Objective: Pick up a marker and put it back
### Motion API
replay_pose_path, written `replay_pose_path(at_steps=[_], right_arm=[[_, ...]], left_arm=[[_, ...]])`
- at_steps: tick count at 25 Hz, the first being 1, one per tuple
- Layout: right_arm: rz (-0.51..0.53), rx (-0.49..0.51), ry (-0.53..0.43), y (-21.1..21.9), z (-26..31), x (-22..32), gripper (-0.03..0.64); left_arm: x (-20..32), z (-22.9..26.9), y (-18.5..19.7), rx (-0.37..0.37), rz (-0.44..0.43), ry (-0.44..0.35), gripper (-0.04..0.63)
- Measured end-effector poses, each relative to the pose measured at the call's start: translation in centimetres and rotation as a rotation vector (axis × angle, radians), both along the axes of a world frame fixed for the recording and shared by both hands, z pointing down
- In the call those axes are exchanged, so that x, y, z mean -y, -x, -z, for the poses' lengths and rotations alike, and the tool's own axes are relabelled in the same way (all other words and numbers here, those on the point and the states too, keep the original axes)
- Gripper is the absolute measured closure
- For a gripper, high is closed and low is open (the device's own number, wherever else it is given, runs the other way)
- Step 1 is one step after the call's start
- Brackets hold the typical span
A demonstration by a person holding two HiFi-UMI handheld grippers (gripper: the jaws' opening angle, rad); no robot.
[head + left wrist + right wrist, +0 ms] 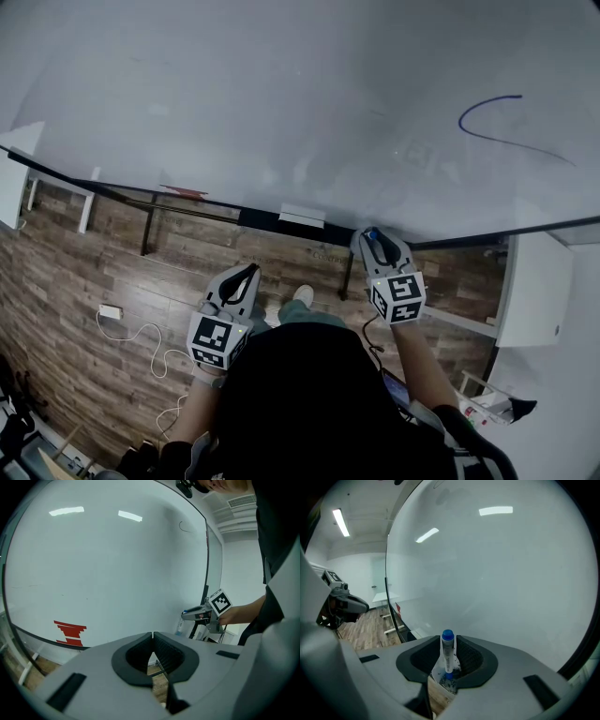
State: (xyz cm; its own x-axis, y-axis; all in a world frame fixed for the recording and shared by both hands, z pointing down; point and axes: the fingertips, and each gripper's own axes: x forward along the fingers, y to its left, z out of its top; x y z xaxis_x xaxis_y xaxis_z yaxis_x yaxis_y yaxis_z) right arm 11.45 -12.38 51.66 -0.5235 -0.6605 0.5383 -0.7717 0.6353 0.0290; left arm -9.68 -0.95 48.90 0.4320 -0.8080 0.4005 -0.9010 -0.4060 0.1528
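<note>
A marker with a blue cap stands upright between the jaws of my right gripper. It leans on the left pad, and a thin gap shows on its other side. In the head view this right gripper is at the lower edge of the whiteboard, with the marker's blue cap at its tips. My left gripper hangs lower, over the floor, and is shut with nothing in it. The left gripper view also shows the right gripper from the side.
A blue curved line is drawn on the board at the upper right. A white block sits on the board's ledge left of the right gripper. A cable with a white adapter lies on the wooden floor. A white table stands at the right.
</note>
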Motion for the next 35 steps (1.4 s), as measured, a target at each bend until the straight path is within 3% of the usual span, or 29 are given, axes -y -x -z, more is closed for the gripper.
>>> replay_pose_path(at_steps=[16, 35], right_arm=[[-0.183, 0.032, -0.069, -2.1, 4.7, -3.5, 0.492], [-0.608, 0.037, -0.136, -8.6, 7.8, -15.1, 0.532]], left_arm=[[1.5, 1.0, -1.6, -0.033, -0.192, -0.034, 0.572], [1.0, 1.6, -11.3, -0.091, -0.664, -0.073, 0.572]])
